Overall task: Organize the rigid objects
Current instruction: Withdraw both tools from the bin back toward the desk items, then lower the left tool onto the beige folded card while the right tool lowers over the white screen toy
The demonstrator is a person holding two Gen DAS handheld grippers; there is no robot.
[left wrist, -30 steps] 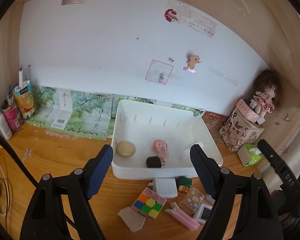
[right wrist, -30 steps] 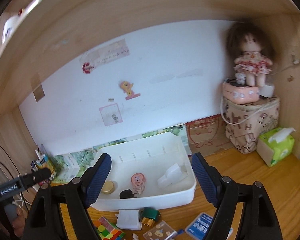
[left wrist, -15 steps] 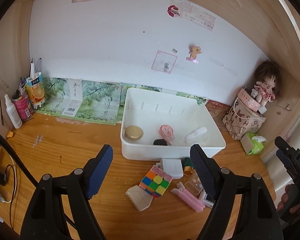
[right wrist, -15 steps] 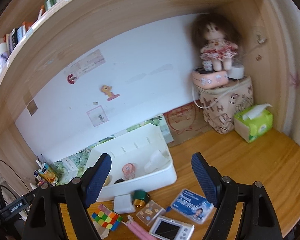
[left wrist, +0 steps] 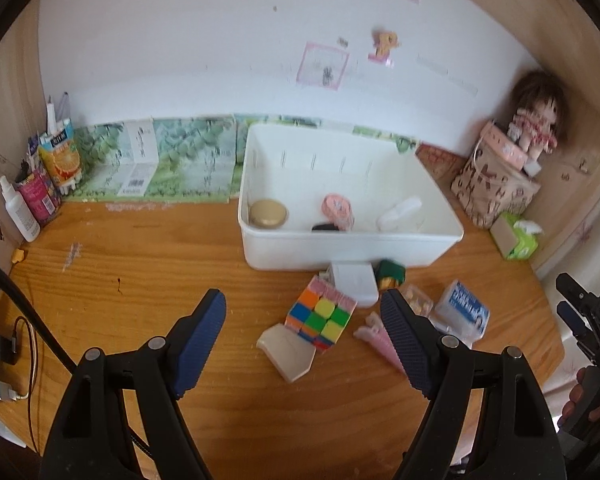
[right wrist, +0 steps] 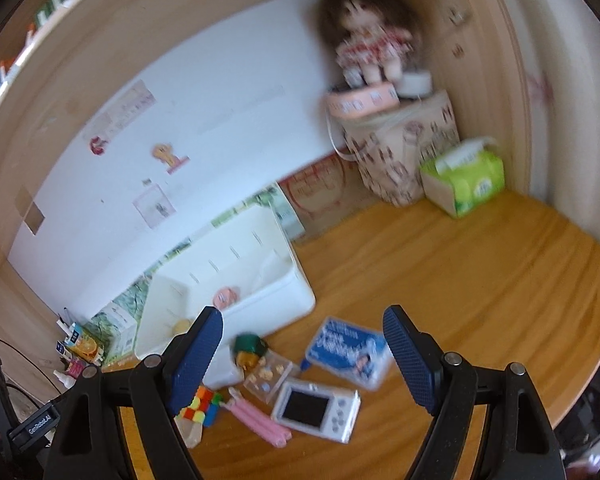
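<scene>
We read this as the approach step: both tools were released and empty, hovering over the loose pile in front of the white bin [left wrist: 352,248], nothing gripped yet.

Left to right on the counter [left wrist: 140,264], left wrist view: the left tool [left wrist: 302,344] with jaws wide apart, then a beige lid-like piece [left wrist: 288,354] touching the puzzle cube [left wrist: 320,316], a white block [left wrist: 354,280] against the bin's front wall, a green-and-gold piece [left wrist: 390,274] just beside it, pink clips [left wrist: 376,338] partly behind the tool's right finger, a clear sticker case [left wrist: 418,302], a blue-printed card pack [left wrist: 464,314]. Already in the bin: a tan round tin [left wrist: 268,214], a pink roller [left wrist: 338,210], a black item, a white piece.

Next move, in our judgement: pick one loose item, drop the tool lower, centre the jaws around it, close, lift over the bin wall. The cube sat nearest between the left fingers; it touches the beige piece, so the close could nudge that.

View differences: the right tool [right wrist: 302,360], also wide apart, showed a white digital camera [right wrist: 316,408] lying flat beside the card pack [right wrist: 348,354]; the left view did not show it clearly. The left view showed the bin's contents fully and the bottles at the far left; the right view was blurred and hid most of the bin floor.
</scene>
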